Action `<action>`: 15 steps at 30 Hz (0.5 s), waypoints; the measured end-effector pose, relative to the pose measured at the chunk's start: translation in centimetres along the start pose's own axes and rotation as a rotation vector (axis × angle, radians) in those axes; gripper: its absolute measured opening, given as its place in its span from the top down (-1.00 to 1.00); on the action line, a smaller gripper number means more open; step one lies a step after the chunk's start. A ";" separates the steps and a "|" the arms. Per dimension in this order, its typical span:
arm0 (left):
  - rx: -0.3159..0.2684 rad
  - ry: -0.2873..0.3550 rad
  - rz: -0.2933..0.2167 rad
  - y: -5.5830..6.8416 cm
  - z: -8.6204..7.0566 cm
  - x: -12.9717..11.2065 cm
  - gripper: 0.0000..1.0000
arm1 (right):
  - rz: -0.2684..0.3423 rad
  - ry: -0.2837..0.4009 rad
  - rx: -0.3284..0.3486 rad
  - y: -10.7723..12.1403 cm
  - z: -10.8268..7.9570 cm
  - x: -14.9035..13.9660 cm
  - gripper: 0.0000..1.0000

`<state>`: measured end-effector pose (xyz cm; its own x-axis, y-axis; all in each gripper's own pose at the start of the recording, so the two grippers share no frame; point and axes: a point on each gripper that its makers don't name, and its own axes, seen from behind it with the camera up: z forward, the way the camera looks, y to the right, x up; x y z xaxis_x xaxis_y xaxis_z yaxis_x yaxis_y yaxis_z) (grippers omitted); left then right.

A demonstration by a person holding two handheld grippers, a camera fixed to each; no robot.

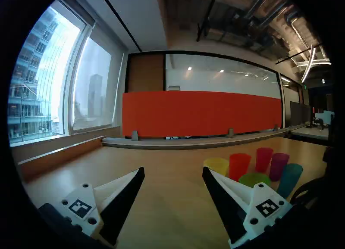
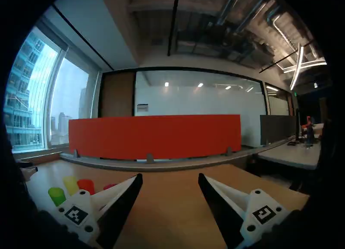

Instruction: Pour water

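A wall sign [image 2: 142, 107] is too small for us to read; each finger carries one square black-and-white marker [image 1: 80, 207]; we count six cups [image 1: 239, 165] on the counter [image 1: 172, 214]: yellow, orange, pink, purple, teal, green, clustered just beyond the left gripper [image 1: 173, 169], right of its fingers, which stand apart, gripping nothing; the right gripper [image 2: 169, 175] has its fingers apart too, with four cups left of them.

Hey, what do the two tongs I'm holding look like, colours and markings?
The left tongs have two wedge-shaped fingers that taper to points, with white bodies and black inner faces. Each finger carries a square black-and-white marker ringed by small dark holes. The right tongs look the same, with the same kind of marker on each finger.
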<state>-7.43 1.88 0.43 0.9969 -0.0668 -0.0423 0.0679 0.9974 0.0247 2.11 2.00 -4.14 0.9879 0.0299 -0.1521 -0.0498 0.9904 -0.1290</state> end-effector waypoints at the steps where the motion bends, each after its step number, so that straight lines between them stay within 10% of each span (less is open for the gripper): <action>1: 0.000 0.000 0.000 0.0 0.0 0.0 -1.00 | -0.001 0.005 0.000 0.1 0.0 0.1 -1.00; 15: 0.000 0.000 0.001 0.0 0.0 0.0 -1.00 | -0.062 0.027 0.021 -0.1 0.6 -0.2 -1.00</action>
<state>-7.44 1.88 0.40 0.9969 -0.0662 -0.0422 0.0673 0.9974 0.0251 2.05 1.95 -3.48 0.9847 -0.0350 -0.1707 0.0148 0.9929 -0.1182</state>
